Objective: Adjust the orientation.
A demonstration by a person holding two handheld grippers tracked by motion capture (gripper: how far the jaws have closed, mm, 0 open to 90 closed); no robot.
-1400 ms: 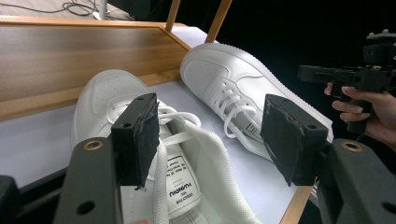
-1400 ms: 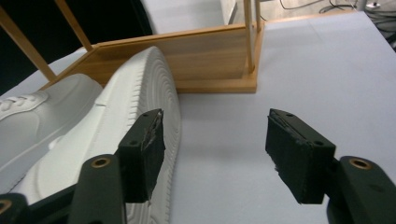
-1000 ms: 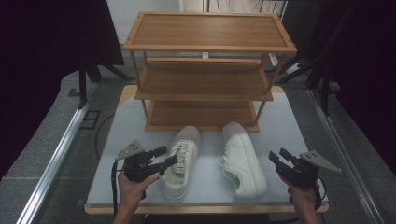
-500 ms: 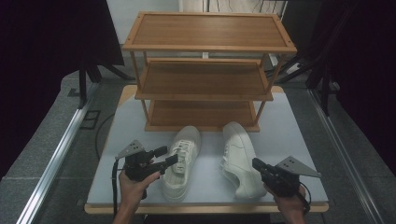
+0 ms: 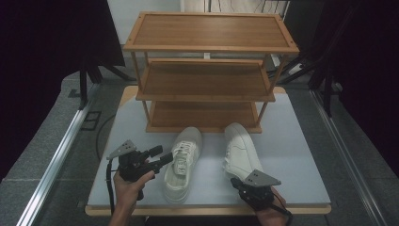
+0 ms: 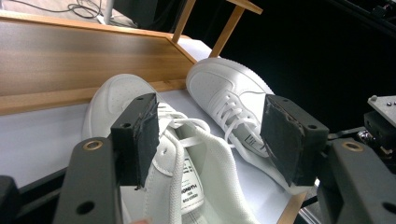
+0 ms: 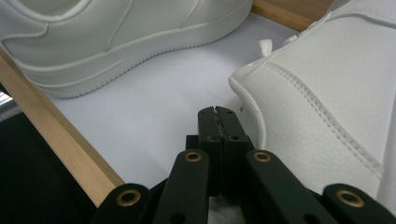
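Soft overhead light; dark surroundings (perhaps slightly blurred).

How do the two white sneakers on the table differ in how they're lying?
The left sneaker lies with its opening up, laces and tongue label showing; the right sneaker looks tipped onto its side, smooth side panel up. The left gripper, jaws open, is at the left sneaker; the right gripper, jaws shut and empty, is at the right sneaker's heel. Both toes point toward the wooden rack.

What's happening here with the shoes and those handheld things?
A person holds a grasping tool in each hand over two white sneakers lying on a table in front of a wooden shoe rack. The left tool is open beside the left sneaker. The right tool, its jaws just closed on nothing, sits by the heel of the right sneaker. The rack's shelves hold no shoes.
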